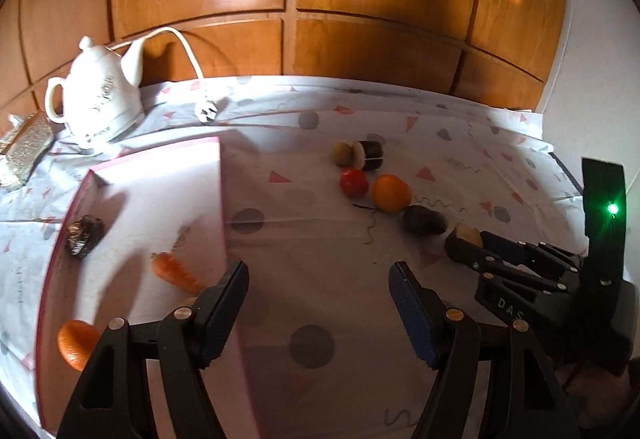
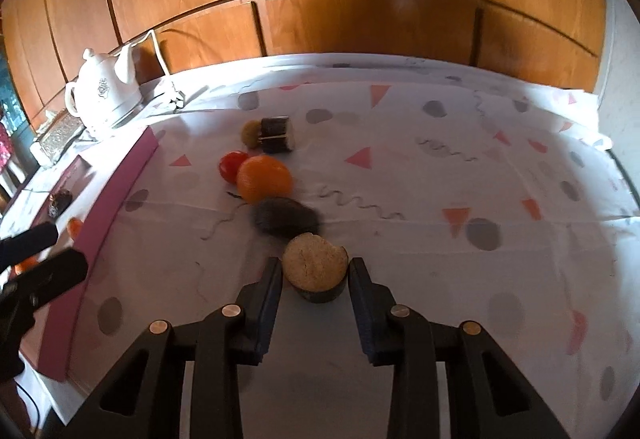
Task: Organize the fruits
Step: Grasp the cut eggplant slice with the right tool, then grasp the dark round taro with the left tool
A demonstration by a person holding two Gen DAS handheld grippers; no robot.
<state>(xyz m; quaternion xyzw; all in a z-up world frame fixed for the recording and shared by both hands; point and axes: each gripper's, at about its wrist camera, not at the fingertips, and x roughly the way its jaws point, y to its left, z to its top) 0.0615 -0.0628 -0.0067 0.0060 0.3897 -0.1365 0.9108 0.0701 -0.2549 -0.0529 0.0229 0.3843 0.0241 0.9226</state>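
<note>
Wooden cabinet doors (image 2: 360, 19) are backing the patterned surface (image 2: 440, 199), where the right gripper (image 2: 315, 275) is pinching a cut fruit half (image 2: 314, 265) between its fingers, the left gripper (image 1: 318, 279) hovering with fingers spread beside the pink box (image 1: 160, 175).

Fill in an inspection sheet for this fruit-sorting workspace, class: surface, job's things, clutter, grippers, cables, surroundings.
Surface: patterned tablecloth, wrinkled.
Job's things: pink box holds two orange pieces, the carrot and a dark item; tomato, orange, dark fruit and a cut dark-skinned piece lie loose on the cloth.
Clutter: white kettle; glittery box.
Grippers: left gripper open, empty, by the box's edge; right gripper around the cut round piece, contact unclear.
Cables: kettle cord, plug lying unplugged.
Surroundings: wooden panelling.
</note>
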